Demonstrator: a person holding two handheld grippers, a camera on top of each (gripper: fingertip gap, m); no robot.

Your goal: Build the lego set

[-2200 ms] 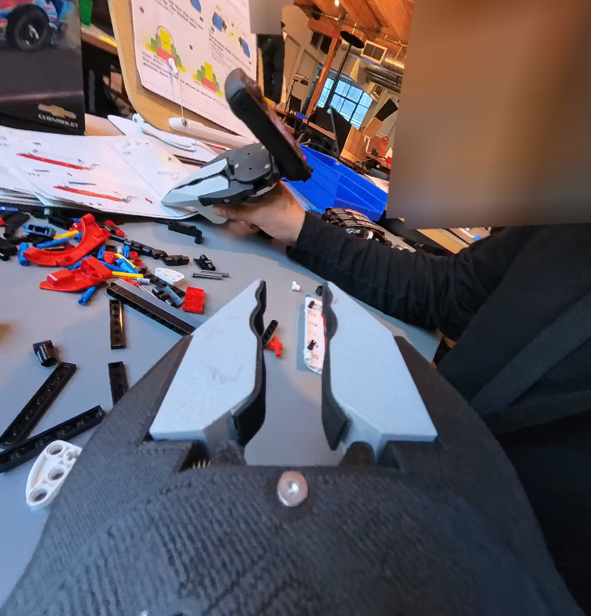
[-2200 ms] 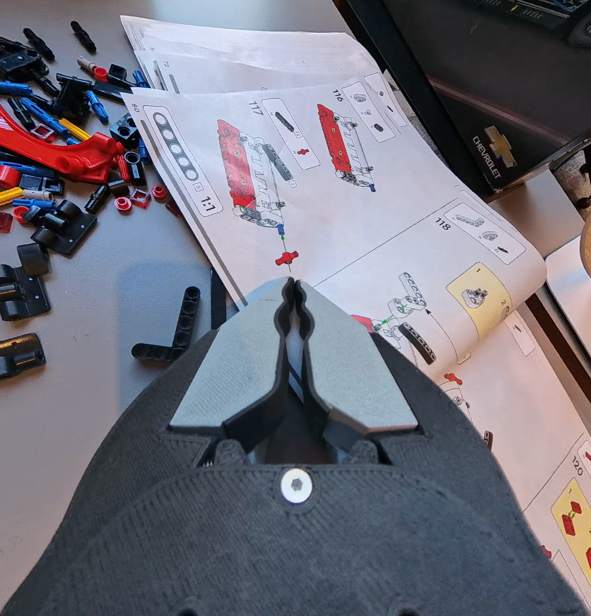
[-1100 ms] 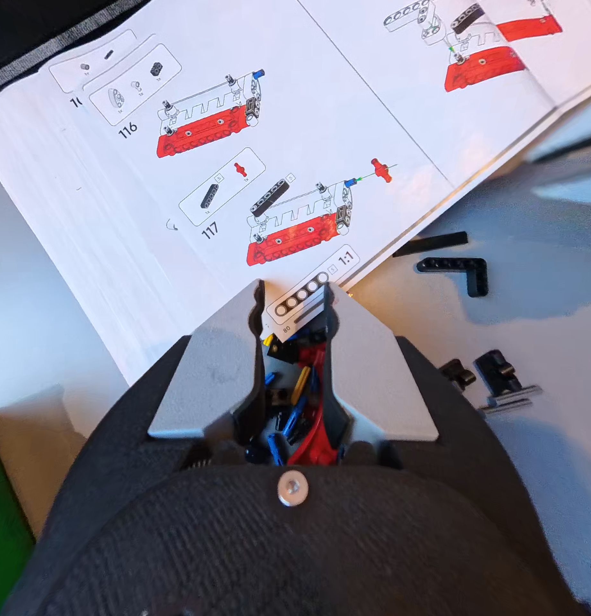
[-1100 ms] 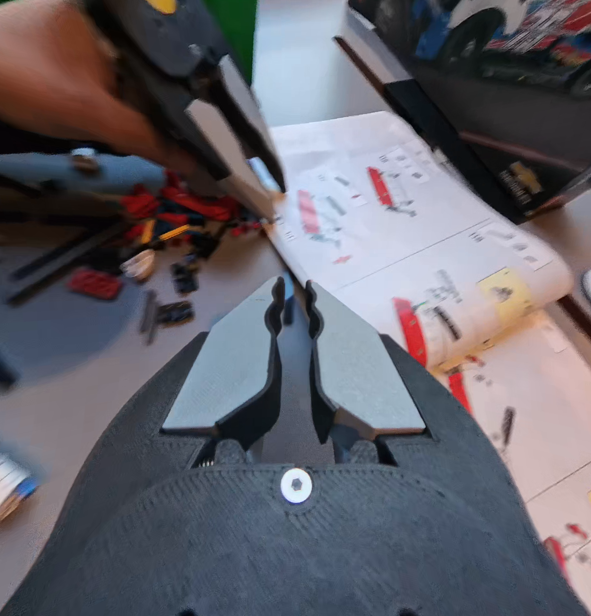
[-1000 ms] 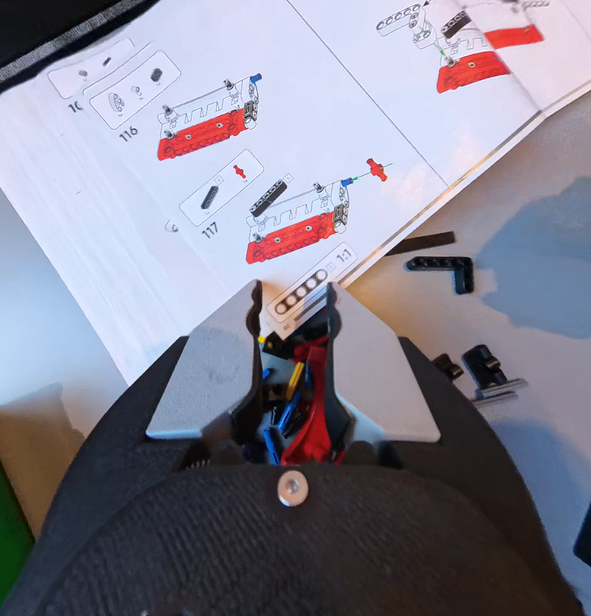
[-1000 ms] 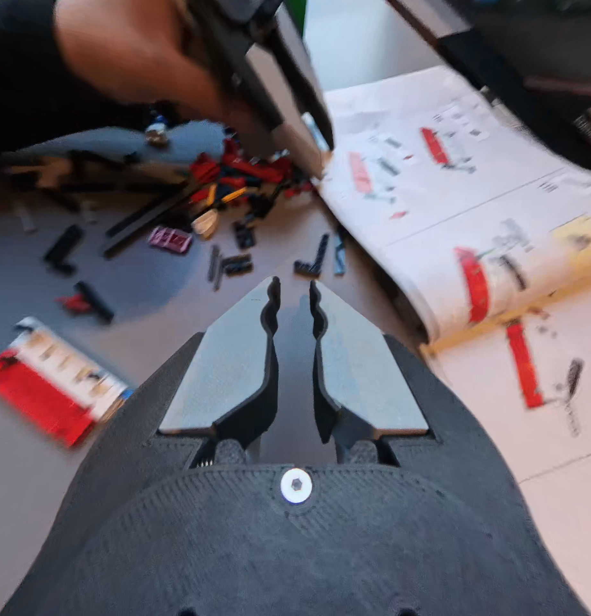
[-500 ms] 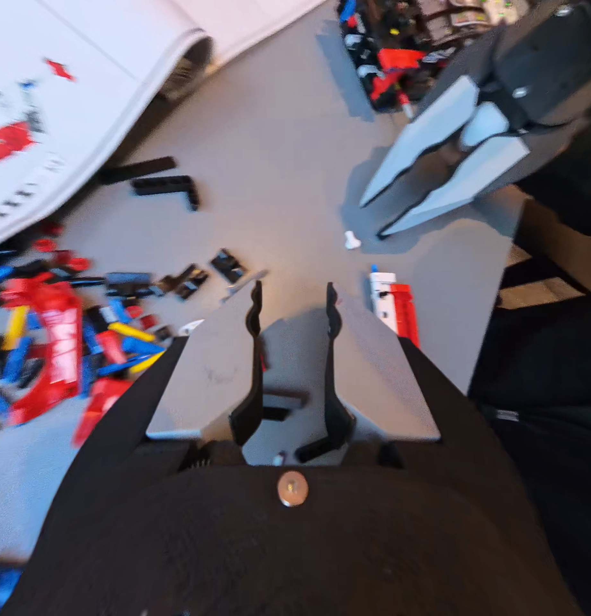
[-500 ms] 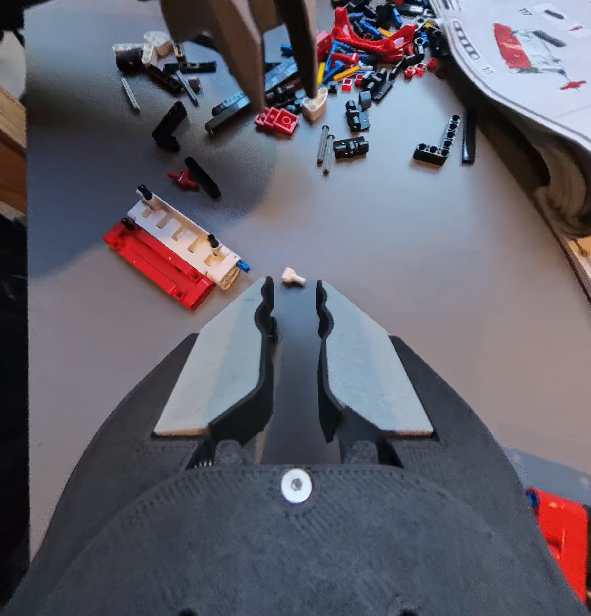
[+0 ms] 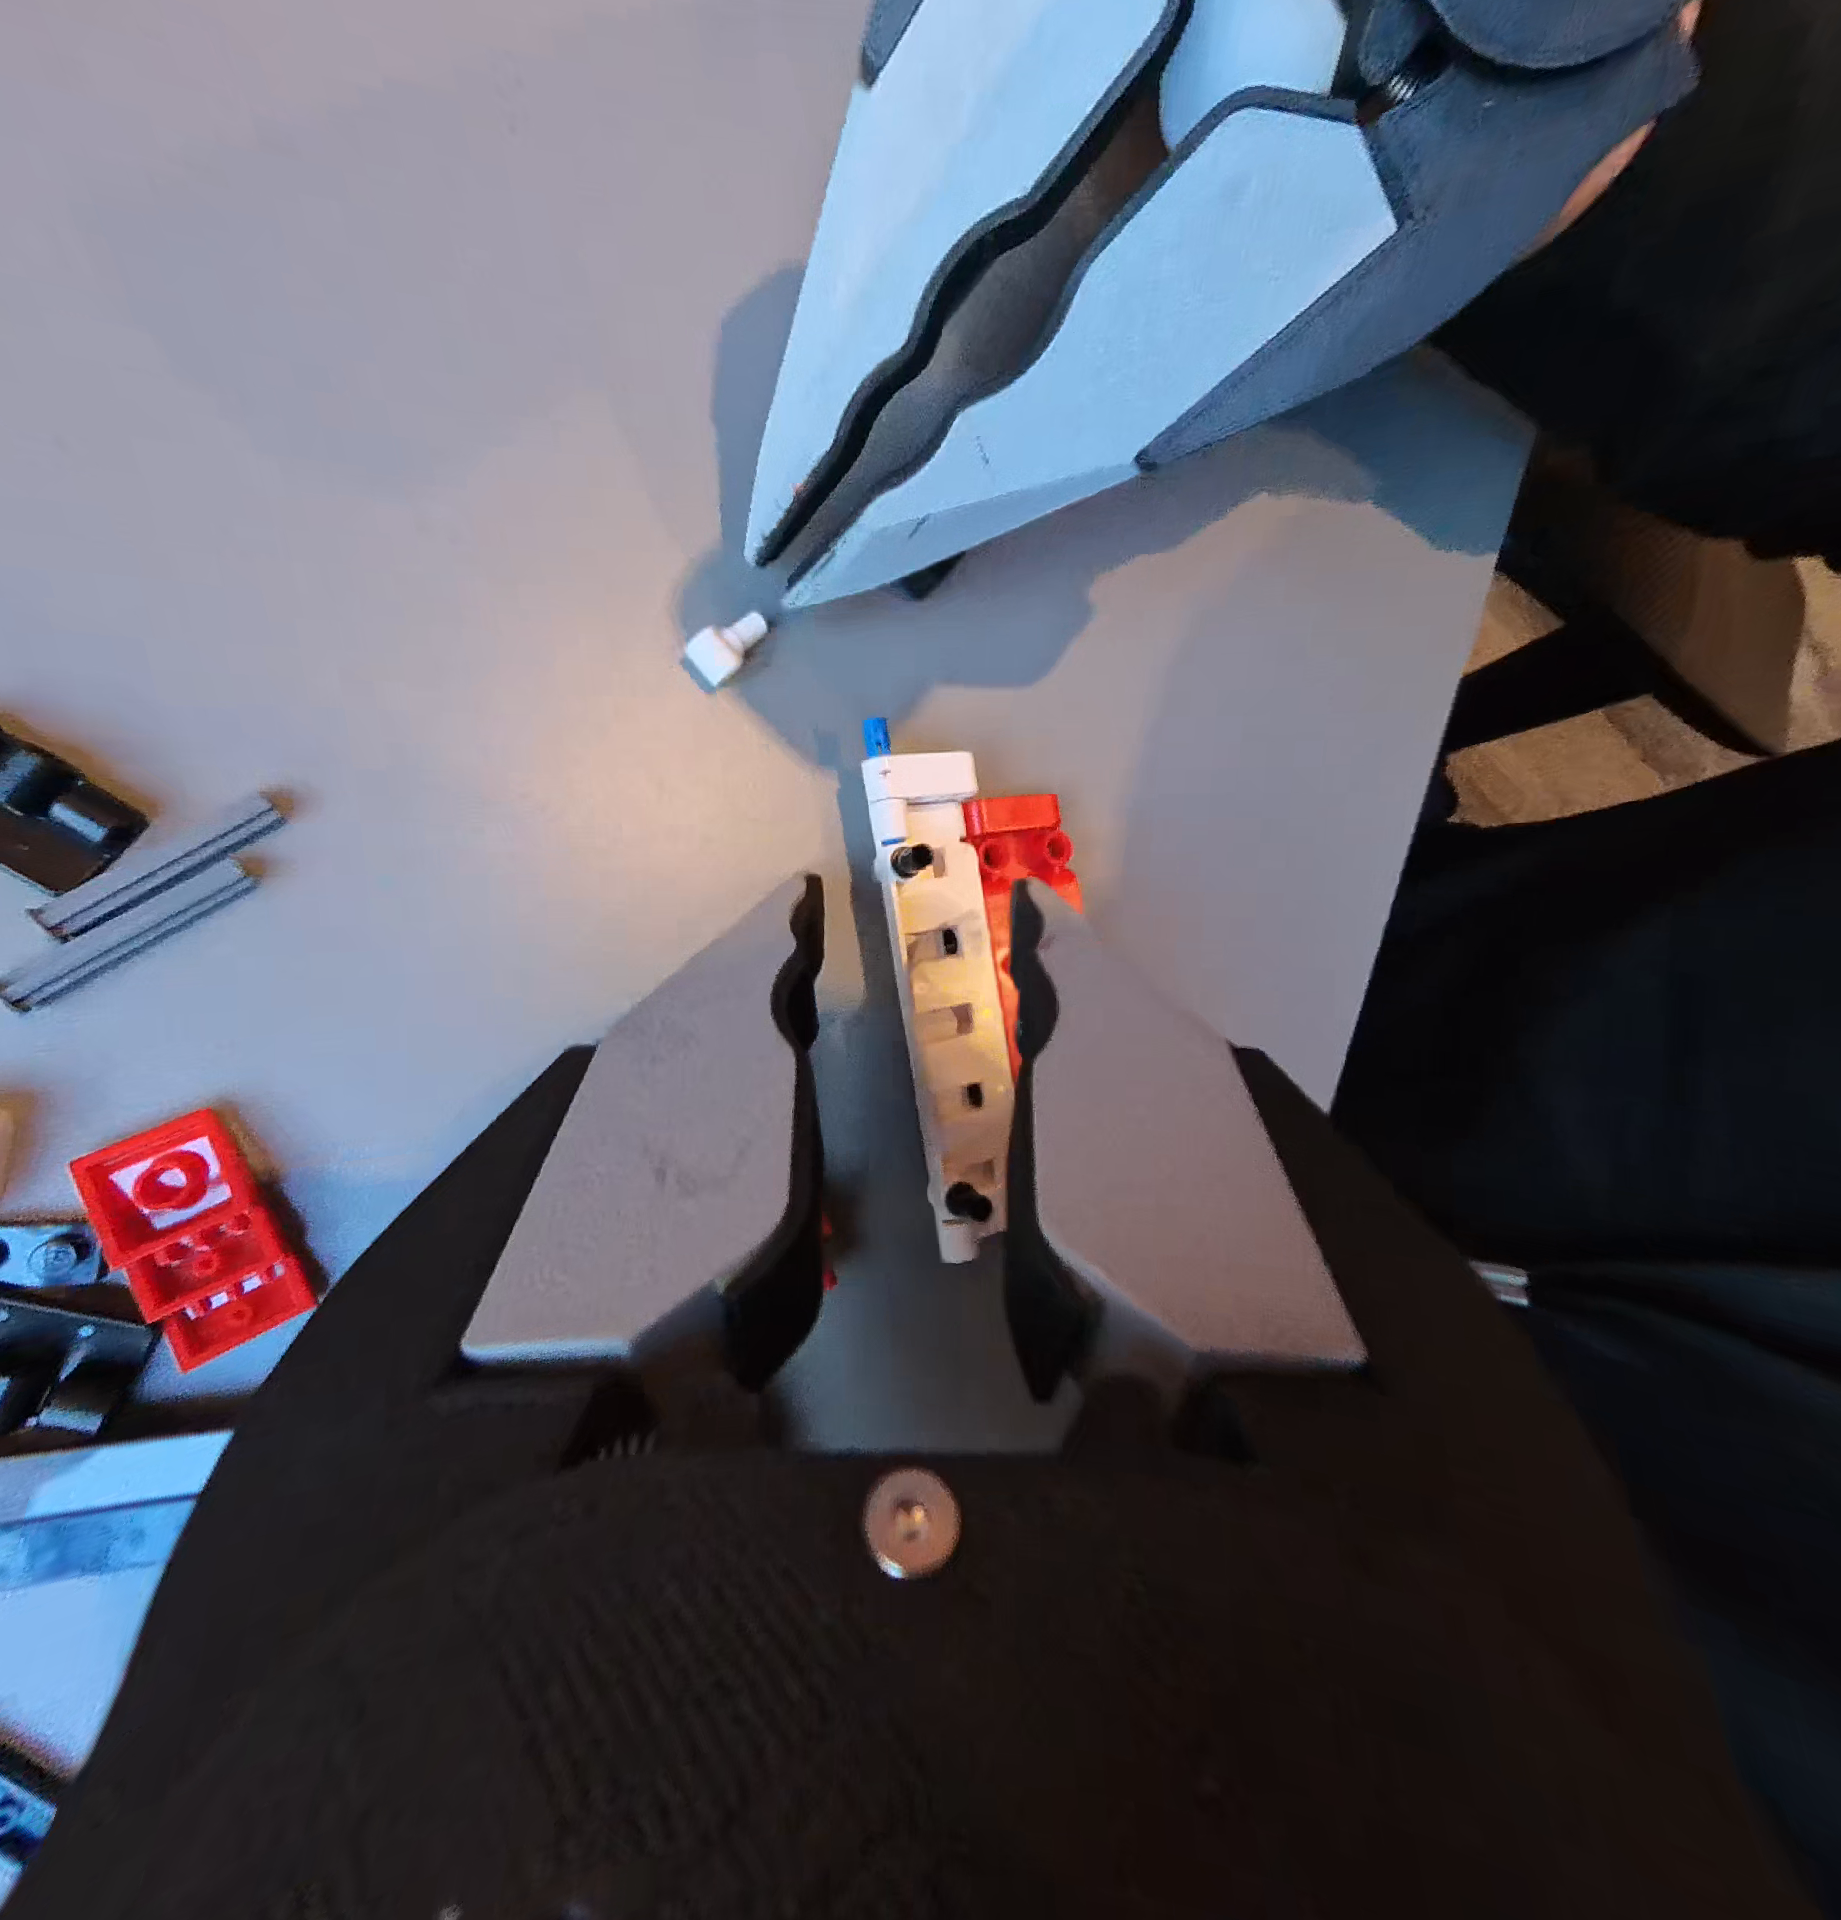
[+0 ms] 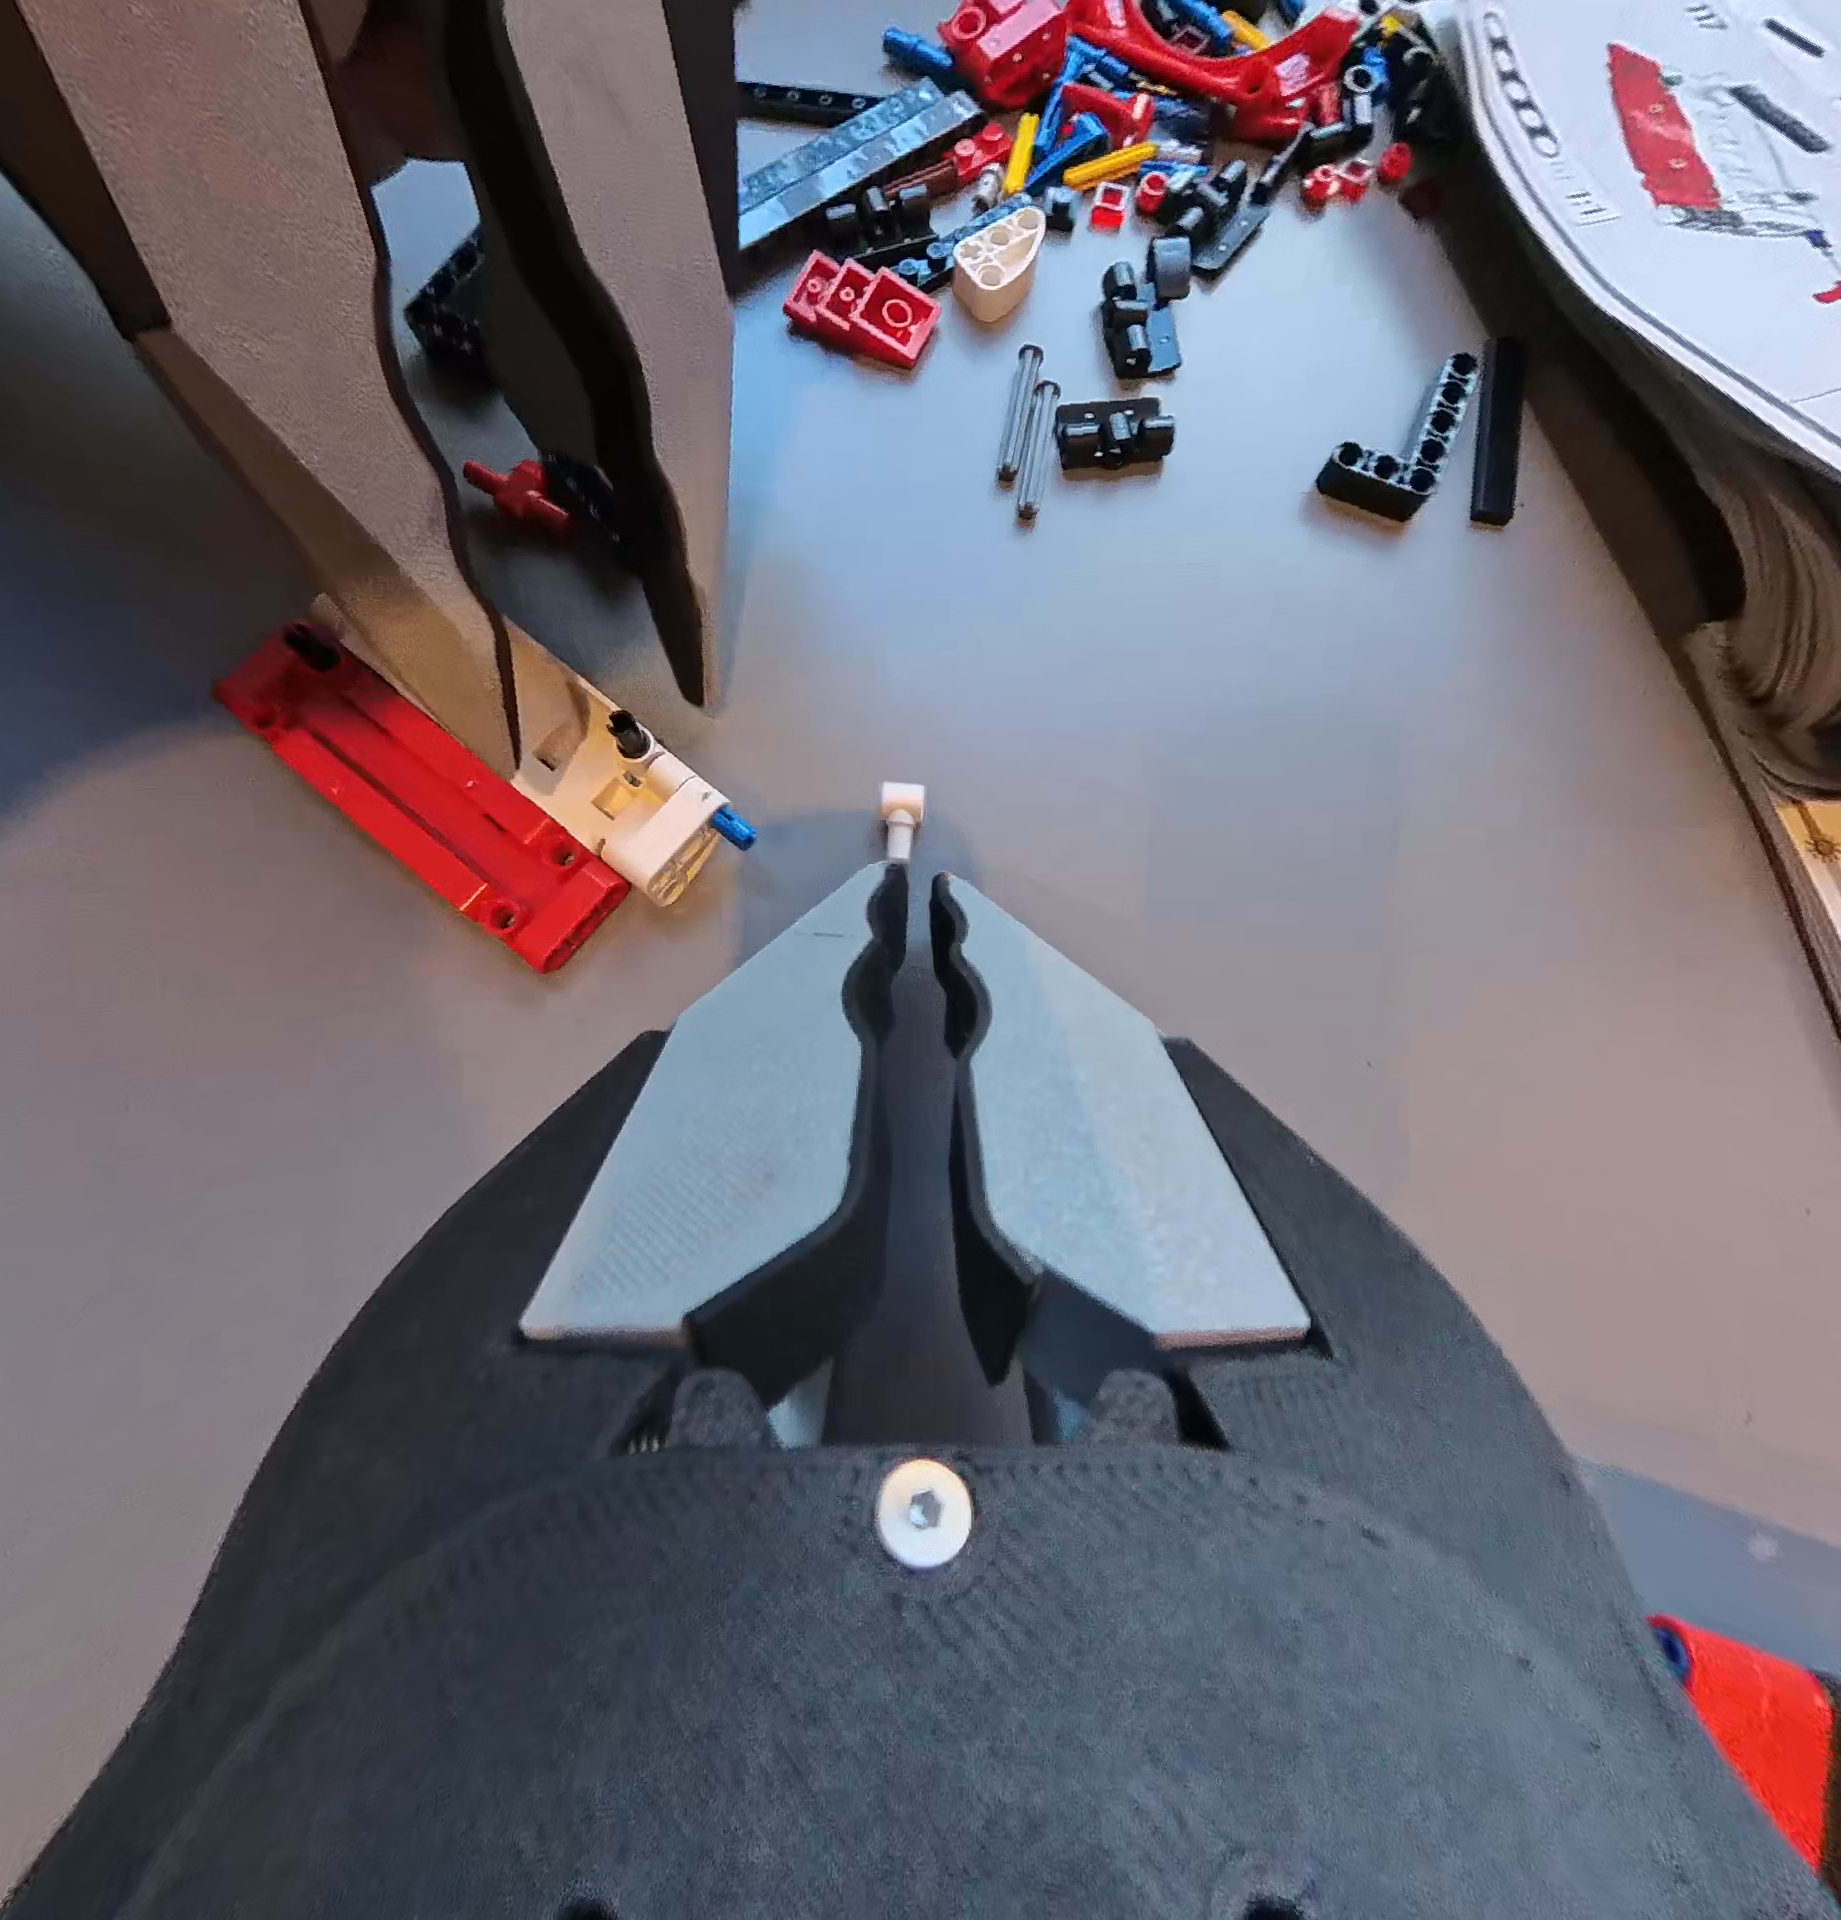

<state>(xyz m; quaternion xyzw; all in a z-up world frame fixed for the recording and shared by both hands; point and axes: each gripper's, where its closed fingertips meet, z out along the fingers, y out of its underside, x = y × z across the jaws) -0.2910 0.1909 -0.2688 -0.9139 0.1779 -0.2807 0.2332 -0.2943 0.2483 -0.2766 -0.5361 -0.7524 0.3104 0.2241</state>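
Left hand-held gripper (image 9: 911, 899) is down over the red-and-white assembly (image 9: 947, 997), fingers spread wide on either side of it, no squeeze visible. The assembly lies flat on the grey table (image 9: 376, 416), its blue pin tip pointing toward the small white peg (image 9: 724, 646). Right hand-held gripper (image 10: 911, 883) sits low with its fingers nearly together, a narrow gap between them, gripping nothing; the white peg (image 10: 900, 816) lies just ahead of its tips. From the right wrist view, the assembly (image 10: 459, 800) is off to the left, and the heap of loose pieces (image 10: 1082, 135) sits well beyond, beside the open instruction booklet (image 10: 1674, 208). 2 grey axles (image 10: 1030, 426) lie apart from the heap.
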